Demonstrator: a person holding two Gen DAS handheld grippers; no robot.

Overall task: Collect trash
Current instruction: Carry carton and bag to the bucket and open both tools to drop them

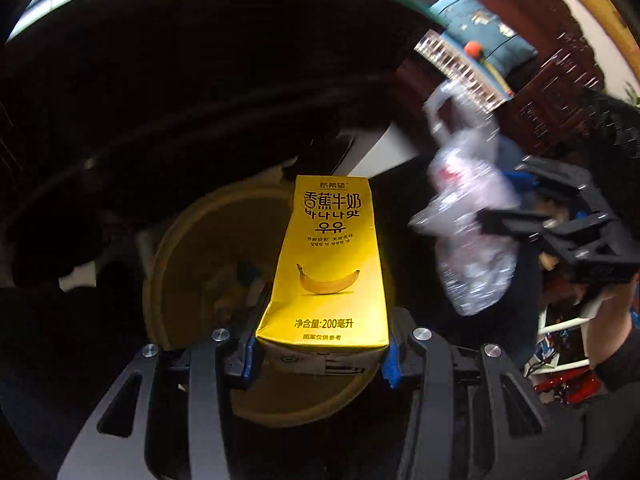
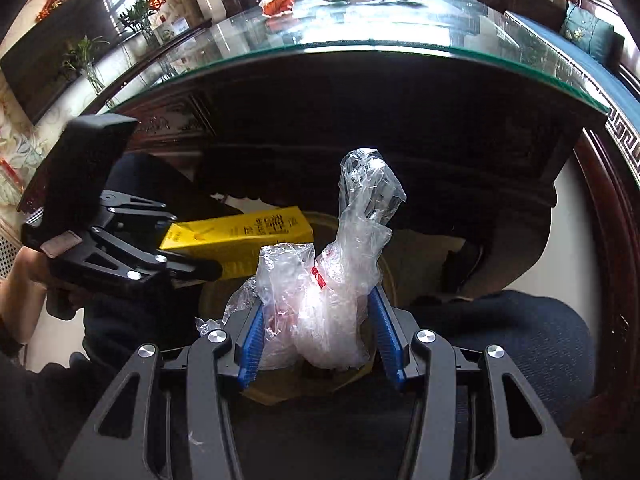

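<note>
My left gripper [image 1: 320, 356] is shut on a yellow banana-milk carton [image 1: 326, 264], its blue pads pressed against the carton's lower sides. The carton hangs over a round tan bin [image 1: 188, 276] on the floor under the table. In the right wrist view the same carton [image 2: 240, 236] sticks out of the left gripper [image 2: 204, 268] at the left. My right gripper [image 2: 318, 332] is shut on a crumpled clear plastic bag [image 2: 324, 300] with a red mark, above the bin's rim [image 2: 384, 276]. That bag [image 1: 468, 220] and the right gripper [image 1: 500, 216] appear blurred at the right in the left wrist view.
A dark wooden table with a glass top [image 2: 360, 28] looms over the bin; wrappers and leaves [image 2: 280, 0] lie on its far side. A blue seat cushion [image 2: 520, 344] lies at lower right. A person's hand [image 2: 24, 272] holds the left gripper.
</note>
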